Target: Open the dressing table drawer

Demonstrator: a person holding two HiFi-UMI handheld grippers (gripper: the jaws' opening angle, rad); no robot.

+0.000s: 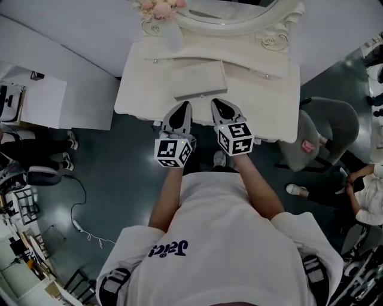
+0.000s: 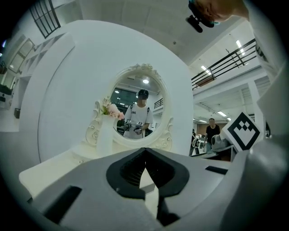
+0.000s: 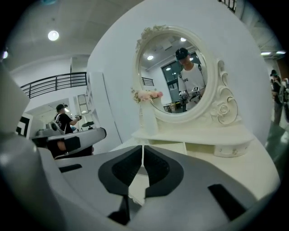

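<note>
Dressing table drawer (image 1: 266, 75): small cream front in the low tier under the mirror (image 1: 230, 12), upper centre of frame, with a tiny knob. Likely light, stiff, glossy; pinch the knob, pull straight. Left hand-held gripper (image 1: 184, 107) and right hand-held gripper (image 1: 218, 104): jaws closed, nothing held, over the worktop (image 1: 137, 95) front edge

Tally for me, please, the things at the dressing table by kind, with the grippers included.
Grippers: 2, the left gripper and the right gripper
Table: 1
Mirror: 1
Vase of flowers: 1
Total: 5
</note>
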